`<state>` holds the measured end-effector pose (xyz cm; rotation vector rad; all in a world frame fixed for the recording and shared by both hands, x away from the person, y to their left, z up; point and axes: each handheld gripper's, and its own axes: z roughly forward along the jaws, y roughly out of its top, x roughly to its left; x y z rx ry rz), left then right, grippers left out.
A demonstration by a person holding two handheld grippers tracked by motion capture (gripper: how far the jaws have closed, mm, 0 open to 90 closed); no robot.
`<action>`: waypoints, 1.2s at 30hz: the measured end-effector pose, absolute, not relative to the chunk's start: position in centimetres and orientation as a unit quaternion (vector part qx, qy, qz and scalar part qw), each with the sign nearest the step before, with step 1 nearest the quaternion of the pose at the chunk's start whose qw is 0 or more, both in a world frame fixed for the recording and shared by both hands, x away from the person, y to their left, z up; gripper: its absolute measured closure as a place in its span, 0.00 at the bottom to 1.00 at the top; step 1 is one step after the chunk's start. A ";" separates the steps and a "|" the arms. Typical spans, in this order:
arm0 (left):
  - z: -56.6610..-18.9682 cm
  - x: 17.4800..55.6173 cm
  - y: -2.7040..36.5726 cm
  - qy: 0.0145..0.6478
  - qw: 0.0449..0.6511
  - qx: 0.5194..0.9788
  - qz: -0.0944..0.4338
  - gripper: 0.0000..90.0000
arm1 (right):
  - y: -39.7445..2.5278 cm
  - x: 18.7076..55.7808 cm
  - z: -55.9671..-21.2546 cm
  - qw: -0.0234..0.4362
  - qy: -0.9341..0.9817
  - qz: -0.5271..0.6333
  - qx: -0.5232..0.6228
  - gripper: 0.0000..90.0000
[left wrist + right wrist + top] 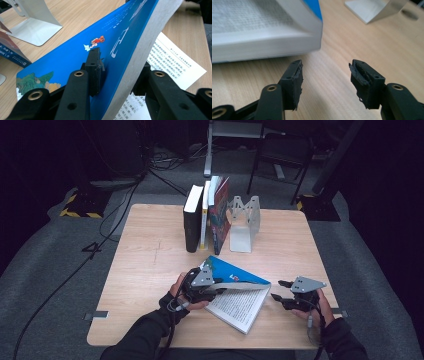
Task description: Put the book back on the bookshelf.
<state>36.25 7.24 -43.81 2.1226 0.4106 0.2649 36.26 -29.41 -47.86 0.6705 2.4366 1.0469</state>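
The blue book [235, 292] lies open near the front of the bench [150, 265]. The left gripper [202, 282] clamps its jaws on the raised cover and a thick block of pages. The right gripper [292, 295] waits beside it, jaws wide and empty. If the clamped block slips, it could flop shut or crease pages.
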 end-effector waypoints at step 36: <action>-41.1 33.0 11.8 0.200 0.527 0.812 0.151 0.81 | -22.3 34.3 -39.4 0.217 0.792 0.538 0.187 0.59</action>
